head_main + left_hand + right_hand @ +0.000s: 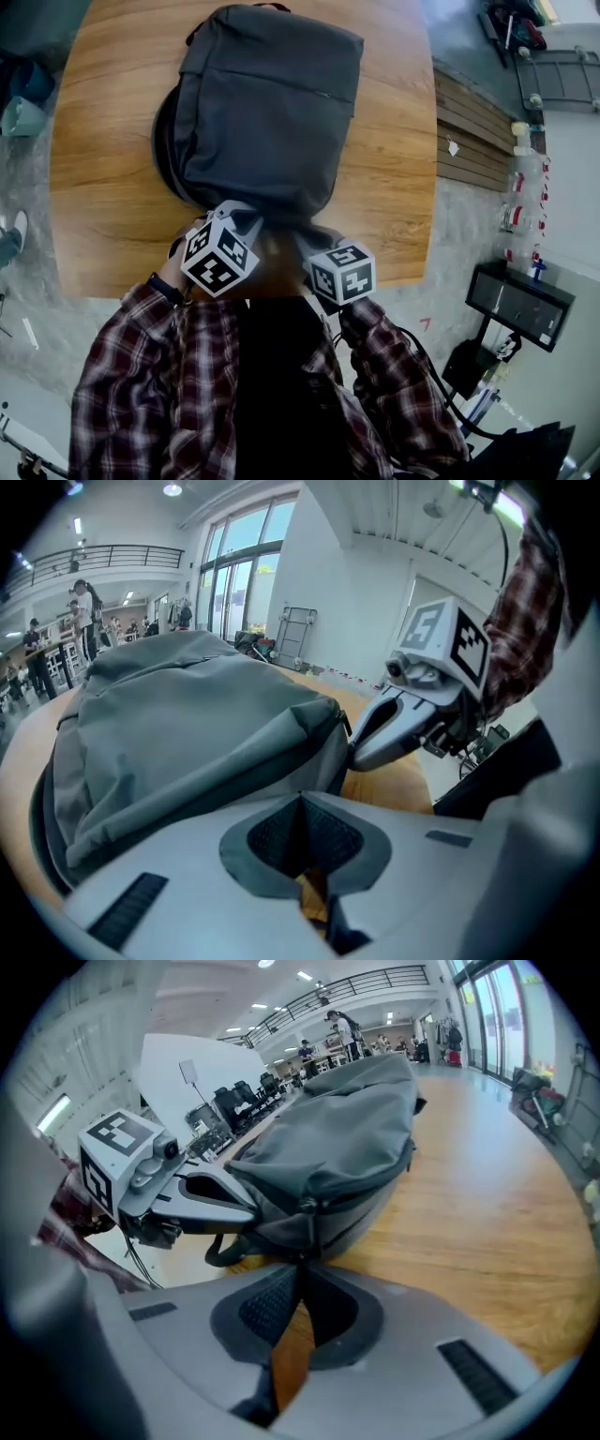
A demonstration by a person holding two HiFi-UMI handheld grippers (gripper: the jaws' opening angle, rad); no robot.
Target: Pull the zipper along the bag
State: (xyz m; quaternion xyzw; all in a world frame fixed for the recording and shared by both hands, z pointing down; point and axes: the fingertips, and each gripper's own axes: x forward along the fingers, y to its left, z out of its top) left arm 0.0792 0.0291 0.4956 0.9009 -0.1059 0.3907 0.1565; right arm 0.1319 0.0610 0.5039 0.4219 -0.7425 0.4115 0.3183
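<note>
Wooden table (103,141), backpack (267,103); right gripper view shows zipper pull (306,1208), head view doesn't.

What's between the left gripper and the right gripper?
The bag's near end, seen in the left gripper view: the left gripper pinches its edge and the right gripper its zipper pull, nothing else between.

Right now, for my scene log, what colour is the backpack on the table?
The backpack is dark grey, best seen in the head view.
</note>
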